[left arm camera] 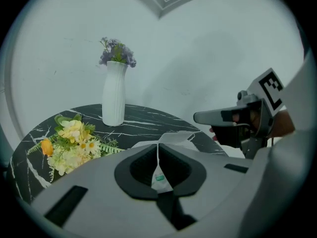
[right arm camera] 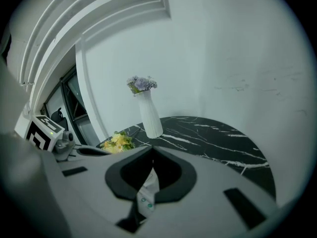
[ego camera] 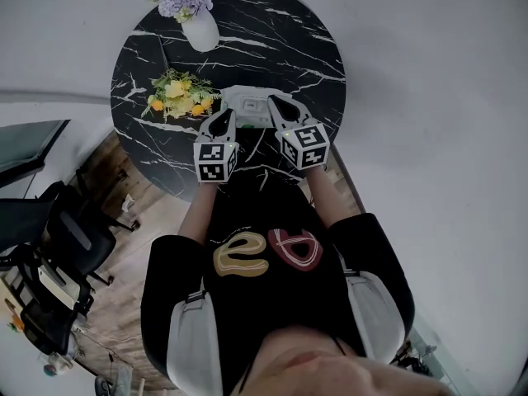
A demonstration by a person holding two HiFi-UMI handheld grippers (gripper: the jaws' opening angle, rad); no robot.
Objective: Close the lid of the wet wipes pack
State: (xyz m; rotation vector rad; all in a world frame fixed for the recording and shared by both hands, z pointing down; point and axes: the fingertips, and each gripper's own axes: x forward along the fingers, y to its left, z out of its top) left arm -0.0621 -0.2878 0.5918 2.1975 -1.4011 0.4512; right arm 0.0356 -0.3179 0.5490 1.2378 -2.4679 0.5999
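The wet wipes pack (ego camera: 247,99), white with green print, lies near the front of the round black marble table (ego camera: 280,31). My left gripper (ego camera: 224,115) hovers over its left end and my right gripper (ego camera: 275,102) over its right end. Both are shut with nothing held. In the left gripper view the pack (left arm camera: 174,138) shows just past the closed tips of the left gripper (left arm camera: 158,146). The right gripper view shows only a strip of the pack (right arm camera: 147,188) through the gap behind the right gripper's (right arm camera: 152,148) tips. The pack's lid is hidden in every view.
A white vase (ego camera: 200,31) of purple flowers stands at the table's far left. A yellow bouquet (ego camera: 177,96) lies just left of the pack. Black office chairs (ego camera: 58,246) stand on the wooden floor to the left. A white wall is close behind the table.
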